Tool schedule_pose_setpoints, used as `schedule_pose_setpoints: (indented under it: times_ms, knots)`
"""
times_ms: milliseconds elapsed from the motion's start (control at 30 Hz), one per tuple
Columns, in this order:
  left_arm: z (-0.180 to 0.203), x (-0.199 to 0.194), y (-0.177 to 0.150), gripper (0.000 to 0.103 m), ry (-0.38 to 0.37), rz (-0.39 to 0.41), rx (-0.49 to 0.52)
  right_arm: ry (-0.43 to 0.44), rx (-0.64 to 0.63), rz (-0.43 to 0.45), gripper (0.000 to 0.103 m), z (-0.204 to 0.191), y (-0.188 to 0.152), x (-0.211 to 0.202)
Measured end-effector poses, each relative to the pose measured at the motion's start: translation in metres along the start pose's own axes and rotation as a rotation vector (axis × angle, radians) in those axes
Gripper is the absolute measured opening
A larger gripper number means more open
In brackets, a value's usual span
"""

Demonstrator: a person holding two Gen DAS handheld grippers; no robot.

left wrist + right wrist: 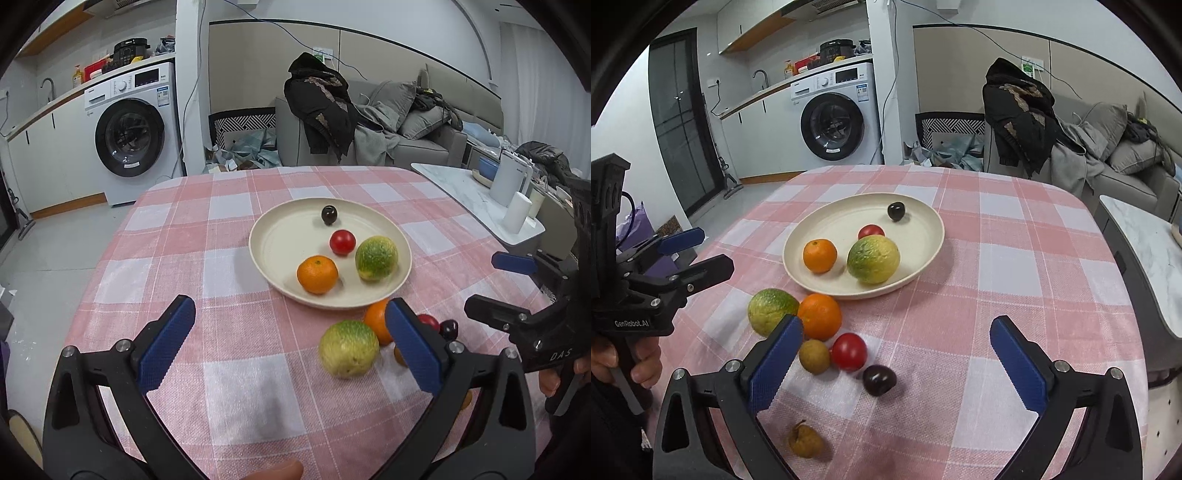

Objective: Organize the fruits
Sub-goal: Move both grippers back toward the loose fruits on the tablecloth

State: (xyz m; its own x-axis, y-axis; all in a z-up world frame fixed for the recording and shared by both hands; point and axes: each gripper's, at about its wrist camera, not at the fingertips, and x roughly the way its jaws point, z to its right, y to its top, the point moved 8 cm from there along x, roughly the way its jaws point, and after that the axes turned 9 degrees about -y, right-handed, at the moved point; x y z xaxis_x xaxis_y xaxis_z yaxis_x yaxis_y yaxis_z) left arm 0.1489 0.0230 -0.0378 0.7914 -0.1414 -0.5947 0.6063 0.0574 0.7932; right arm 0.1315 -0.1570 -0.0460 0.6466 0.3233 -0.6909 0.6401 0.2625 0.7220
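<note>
A cream plate [925, 242] on the pink checked cloth holds an orange [820, 255], a green-yellow fruit [873, 264], a red tomato [871, 231] and a dark plum [896, 211]. In front of the plate several fruits lie loose: a green-yellow fruit [772, 310], an orange [820, 315], a brown longan [814, 355], a tomato [849, 350], a dark plum [879, 379] and a shrivelled brown fruit [805, 439]. My right gripper [897, 322] stands open and empty over them. My left gripper [290, 306] is open and empty, left of the loose green-yellow fruit [348, 348].
A white side table [461, 184] with a kettle and cups stands to the right of the dining table. A grey sofa [417, 147] with clothes lies behind, and a washing machine [129, 133] stands at the back left. The cloth's near left part is bare.
</note>
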Motion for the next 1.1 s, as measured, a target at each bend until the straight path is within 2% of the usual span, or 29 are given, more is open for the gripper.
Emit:
schedule_pose_setpoints:
  times_ms: [400,1100]
  knots:
    - [0.013,0.013,-0.017,0.102,0.006,-0.05,0.056,-0.012,0.004,-0.035,0.103,0.004,-0.01,0.007]
    - [0.012,0.037,-0.03,0.102,0.013,-0.113,0.063,-0.024,-0.026,-0.16,0.103,0.002,-0.037,0.036]
